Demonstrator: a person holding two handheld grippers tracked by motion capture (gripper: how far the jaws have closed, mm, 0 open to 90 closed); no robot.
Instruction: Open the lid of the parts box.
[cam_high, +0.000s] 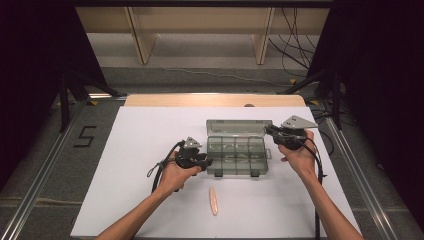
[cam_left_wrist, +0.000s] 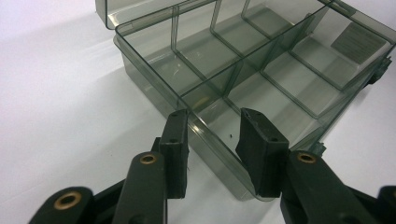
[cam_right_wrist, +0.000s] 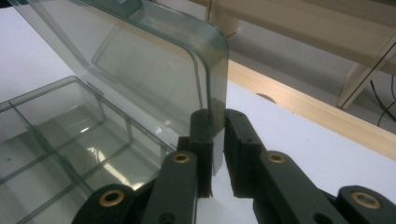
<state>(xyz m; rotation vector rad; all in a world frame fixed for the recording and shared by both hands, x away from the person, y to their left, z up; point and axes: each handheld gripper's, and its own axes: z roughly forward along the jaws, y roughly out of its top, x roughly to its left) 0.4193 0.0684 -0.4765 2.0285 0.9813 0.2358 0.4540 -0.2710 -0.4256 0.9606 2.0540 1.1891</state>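
Box – smoky clear plastic, glossy; table – matt.

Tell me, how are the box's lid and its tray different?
The lid stands up, pinched at its edge by the right claw; the tray lies flat on the table, its corner wall between the left claw's jaws. The tray is split into compartments; the lid isn't. Both are smoky clear plastic.

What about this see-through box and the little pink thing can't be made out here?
- Pink stick, high view: too small to identify.
- Label under the box, left gripper view: print blurred through the plastic.
- Lid, right gripper view: top cut off by the frame edge.
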